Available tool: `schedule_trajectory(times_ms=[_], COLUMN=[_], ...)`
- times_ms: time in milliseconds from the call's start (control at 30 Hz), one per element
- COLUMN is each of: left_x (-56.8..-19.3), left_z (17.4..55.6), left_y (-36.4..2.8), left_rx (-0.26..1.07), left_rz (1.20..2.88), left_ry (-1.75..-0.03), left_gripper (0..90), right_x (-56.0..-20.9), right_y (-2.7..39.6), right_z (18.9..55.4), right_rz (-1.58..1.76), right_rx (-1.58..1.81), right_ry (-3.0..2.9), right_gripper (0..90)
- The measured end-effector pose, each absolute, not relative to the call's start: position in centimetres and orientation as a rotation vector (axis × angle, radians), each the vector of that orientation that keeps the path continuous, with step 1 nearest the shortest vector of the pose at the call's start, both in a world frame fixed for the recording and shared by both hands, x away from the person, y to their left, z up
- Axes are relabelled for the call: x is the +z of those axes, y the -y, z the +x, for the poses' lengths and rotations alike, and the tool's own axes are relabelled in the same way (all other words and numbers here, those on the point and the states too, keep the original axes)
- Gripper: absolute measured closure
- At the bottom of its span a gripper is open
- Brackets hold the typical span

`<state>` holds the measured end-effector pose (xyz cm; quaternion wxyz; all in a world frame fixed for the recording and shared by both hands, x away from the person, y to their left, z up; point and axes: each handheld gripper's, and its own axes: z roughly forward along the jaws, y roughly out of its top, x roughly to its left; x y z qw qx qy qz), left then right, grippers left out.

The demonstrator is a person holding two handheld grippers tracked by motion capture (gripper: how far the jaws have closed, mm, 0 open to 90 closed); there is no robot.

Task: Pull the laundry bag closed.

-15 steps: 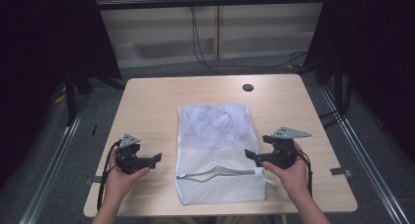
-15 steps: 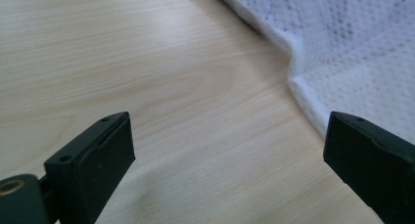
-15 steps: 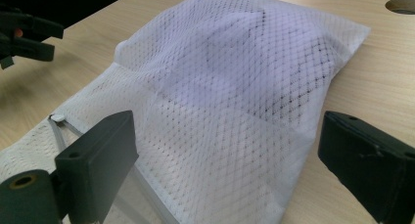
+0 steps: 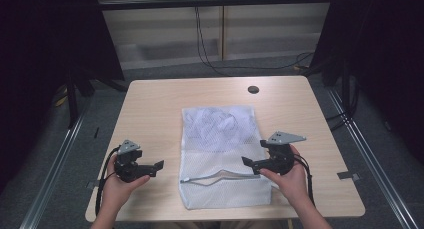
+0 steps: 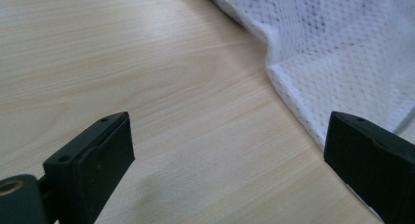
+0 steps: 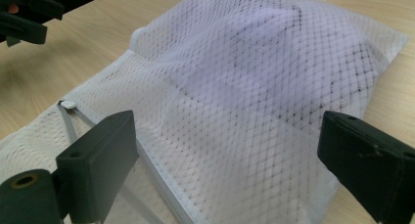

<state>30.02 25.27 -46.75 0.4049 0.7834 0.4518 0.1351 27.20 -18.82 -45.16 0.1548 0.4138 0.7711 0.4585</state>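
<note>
A white mesh laundry bag (image 4: 220, 144) lies flat in the middle of the wooden table (image 4: 150, 114), with a pale garment (image 4: 220, 120) bunched inside its far half. Its zipper (image 4: 222, 176) runs across the near end and gapes partly open, the pull (image 6: 68, 105) at the left. My left gripper (image 4: 152, 167) is open just left of the bag, over bare wood, and the bag's edge (image 5: 303, 87) is near its right jaw. My right gripper (image 4: 249, 162) is open at the bag's right side, its jaws spread over the mesh (image 6: 254, 87).
A small dark round disc (image 4: 253, 89) sits on the table's far side. Bare wood lies left, right and beyond the bag. The left gripper (image 6: 24, 13) shows at the top left of the right gripper view. Metal rails and cables run on the floor around the table.
My right gripper has edged slightly left, further onto the bag. The left gripper and the bag have hardly moved.
</note>
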Motion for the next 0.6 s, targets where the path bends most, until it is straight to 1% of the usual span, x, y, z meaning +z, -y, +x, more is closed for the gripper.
schedule_trajectory(times_ms=[600], left_x=[-46.3], left_z=[30.1], left_y=[-26.0], left_rx=[0.285], left_rz=[1.921], left_ry=[-1.134], left_gripper=[4.4], right_x=[-45.3], right_y=[15.4], right_z=[27.9], right_rz=[1.171], right_rx=[1.306], right_ry=[-2.32], right_gripper=[8.7])
